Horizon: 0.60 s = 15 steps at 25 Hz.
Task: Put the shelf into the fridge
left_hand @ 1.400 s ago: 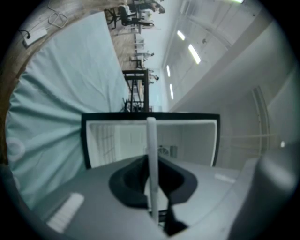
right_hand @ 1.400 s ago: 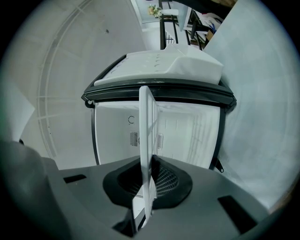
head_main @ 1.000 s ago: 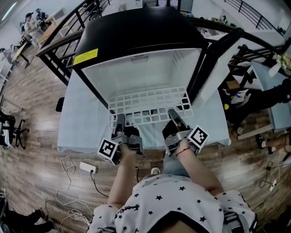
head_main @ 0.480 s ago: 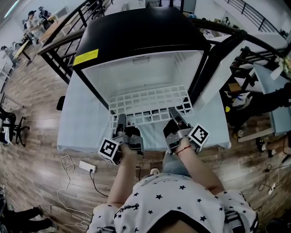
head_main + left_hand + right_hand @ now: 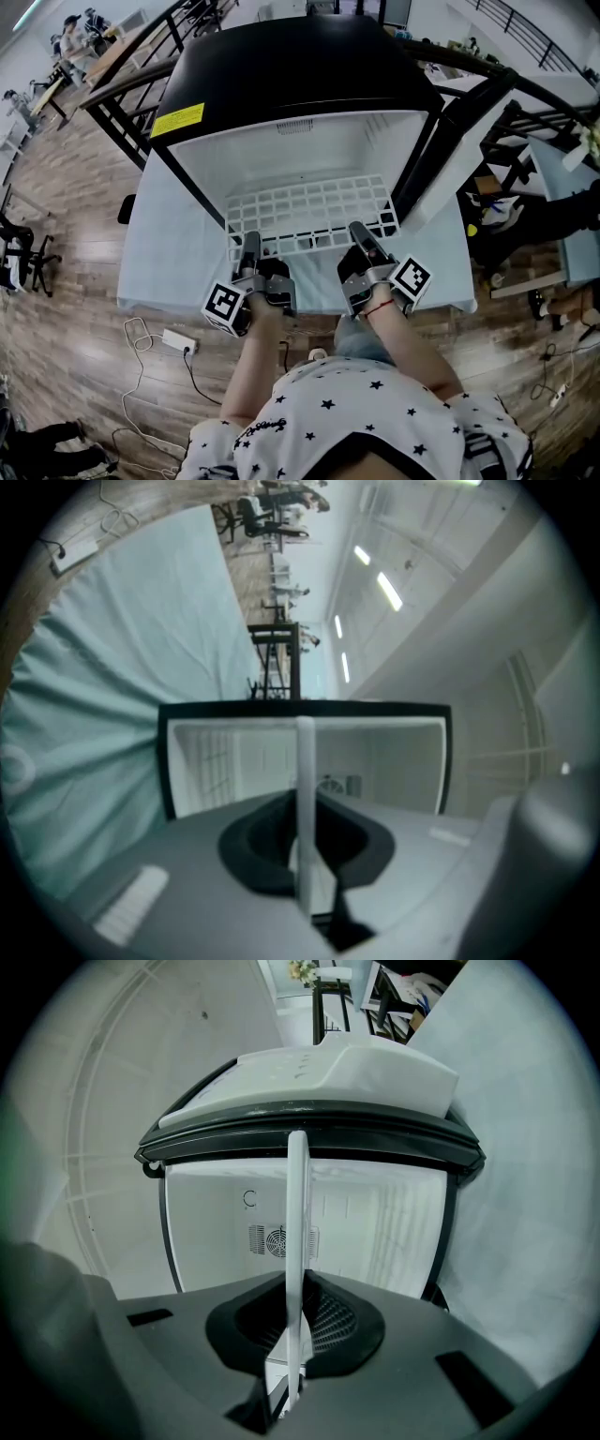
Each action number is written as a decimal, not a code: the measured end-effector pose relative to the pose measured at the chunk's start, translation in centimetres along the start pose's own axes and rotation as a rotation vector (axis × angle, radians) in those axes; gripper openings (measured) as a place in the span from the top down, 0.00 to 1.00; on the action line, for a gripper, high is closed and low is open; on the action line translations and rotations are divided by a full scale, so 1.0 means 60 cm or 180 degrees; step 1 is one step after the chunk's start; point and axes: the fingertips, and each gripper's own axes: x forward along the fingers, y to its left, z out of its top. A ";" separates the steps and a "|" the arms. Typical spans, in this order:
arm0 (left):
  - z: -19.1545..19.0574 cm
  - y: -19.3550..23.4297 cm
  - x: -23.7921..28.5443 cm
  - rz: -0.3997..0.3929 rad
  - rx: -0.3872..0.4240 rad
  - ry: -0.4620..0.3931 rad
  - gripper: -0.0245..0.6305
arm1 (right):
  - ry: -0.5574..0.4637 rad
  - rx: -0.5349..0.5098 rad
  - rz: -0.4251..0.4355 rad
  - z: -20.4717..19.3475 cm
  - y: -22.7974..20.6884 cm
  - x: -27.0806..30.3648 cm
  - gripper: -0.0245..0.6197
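Observation:
A white wire grid shelf [image 5: 309,216] lies flat, its far half inside the open black fridge [image 5: 281,75] with a white interior. My left gripper [image 5: 249,249] is shut on the shelf's near edge at the left. My right gripper [image 5: 362,242] is shut on the near edge at the right. In the left gripper view the shelf [image 5: 305,799] shows edge-on as a thin white strip pinched between the dark pads, with the fridge opening [image 5: 375,761] beyond. The right gripper view shows the same strip of shelf [image 5: 297,1269] clamped between the pads, facing the fridge's back wall [image 5: 272,1239] with its fan grille.
The fridge stands on a table under a pale blue cloth [image 5: 169,253]. Its open door [image 5: 450,159] swings out at the right. Black railings [image 5: 112,84] run behind. A power strip and cables [image 5: 178,342] lie on the wooden floor at the left.
Both grippers have pushed the shelf slightly farther into the fridge. Their hold on its near edge is unchanged.

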 end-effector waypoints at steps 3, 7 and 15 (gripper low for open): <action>0.001 0.001 0.011 0.0006 0.0013 -0.0014 0.93 | 0.0016 -0.0003 -0.0014 0.006 -0.003 0.010 0.90; 0.004 0.003 0.023 0.0012 0.0042 -0.0023 0.92 | 0.0034 -0.0012 -0.0023 0.008 -0.005 0.021 0.90; 0.007 0.005 0.039 0.0019 0.0048 -0.0082 0.92 | 0.0082 -0.0028 -0.0059 0.014 -0.009 0.037 0.90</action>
